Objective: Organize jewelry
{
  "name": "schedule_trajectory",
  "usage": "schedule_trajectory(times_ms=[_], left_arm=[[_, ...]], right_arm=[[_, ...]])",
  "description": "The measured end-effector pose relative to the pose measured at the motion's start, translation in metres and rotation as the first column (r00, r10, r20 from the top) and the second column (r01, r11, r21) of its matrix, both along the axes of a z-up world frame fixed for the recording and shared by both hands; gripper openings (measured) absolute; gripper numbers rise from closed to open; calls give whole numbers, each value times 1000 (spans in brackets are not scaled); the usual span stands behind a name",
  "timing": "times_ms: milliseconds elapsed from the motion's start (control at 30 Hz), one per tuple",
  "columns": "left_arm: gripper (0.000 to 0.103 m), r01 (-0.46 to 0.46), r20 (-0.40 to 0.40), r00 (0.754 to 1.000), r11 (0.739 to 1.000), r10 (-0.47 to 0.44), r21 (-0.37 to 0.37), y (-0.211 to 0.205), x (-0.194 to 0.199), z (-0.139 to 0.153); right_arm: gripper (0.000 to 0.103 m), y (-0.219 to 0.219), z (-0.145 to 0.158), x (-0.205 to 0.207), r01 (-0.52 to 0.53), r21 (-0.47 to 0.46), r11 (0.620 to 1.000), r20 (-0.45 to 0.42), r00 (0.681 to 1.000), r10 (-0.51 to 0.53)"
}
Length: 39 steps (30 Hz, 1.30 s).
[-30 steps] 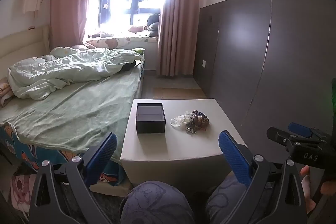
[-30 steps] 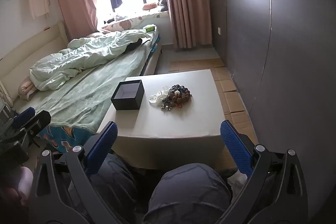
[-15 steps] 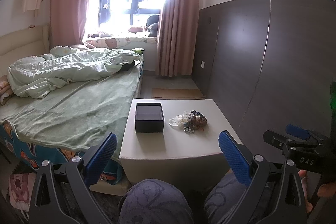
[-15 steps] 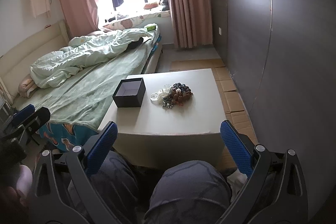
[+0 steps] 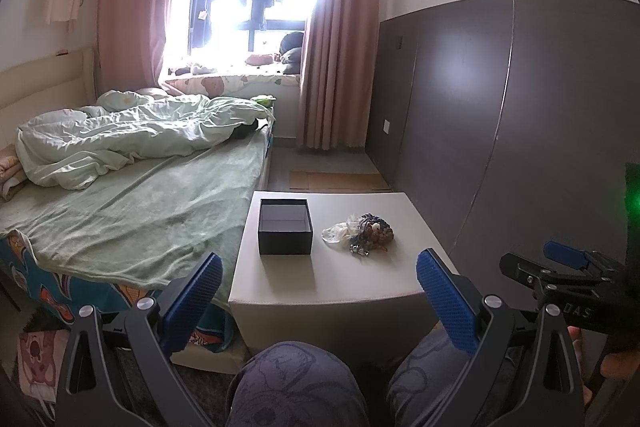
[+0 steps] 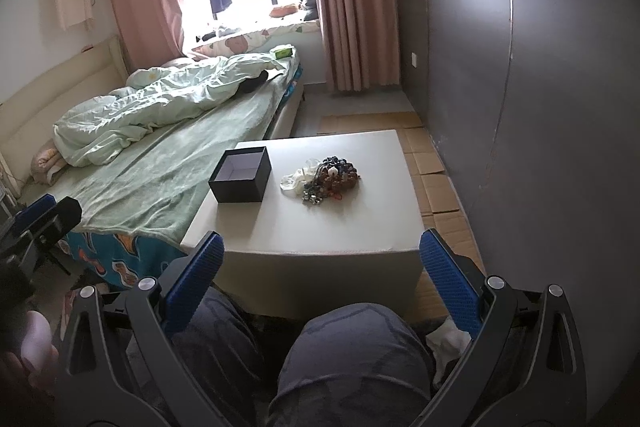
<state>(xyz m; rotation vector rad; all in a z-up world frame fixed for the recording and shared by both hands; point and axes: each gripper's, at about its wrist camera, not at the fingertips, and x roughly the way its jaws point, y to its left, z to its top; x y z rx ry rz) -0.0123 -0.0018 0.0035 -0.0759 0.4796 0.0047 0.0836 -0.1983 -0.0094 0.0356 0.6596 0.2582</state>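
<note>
Blown-out window [image 5: 248, 7] backlights the dim room; fisheye edges vignette darkly.

Box [image 5: 285, 227] left of jewelry pile [image 5: 362, 234] on table [image 5: 328, 283]; bed [image 5: 132, 203] left.

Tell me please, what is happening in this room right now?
A seated person holds one gripper in each hand, facing a low white table. The left gripper and the right gripper are both open and hold nothing. On the table, an open black box stands apart from a tangled pile of jewelry. Nothing has been sorted into the box yet.
</note>
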Motion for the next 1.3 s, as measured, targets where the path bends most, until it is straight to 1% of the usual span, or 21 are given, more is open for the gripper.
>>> schedule_trajectory(times_ms=[800,1000,1300], left_arm=[[94,7,-6,1000,1000,-7,-5,-1,-1,2],[94,11,-18,1000,1000,-12,-7,0,8,0],[94,17,-50,999,1000,-18,-10,0,33,-6]], right_arm=[[98,-8,2,1,15,5,1000,0,1000,-15],[98,-16,1,11,29,12,1000,-7,1000,-28],[98,-19,-10,35,43,13,999,-35,998,-43]])
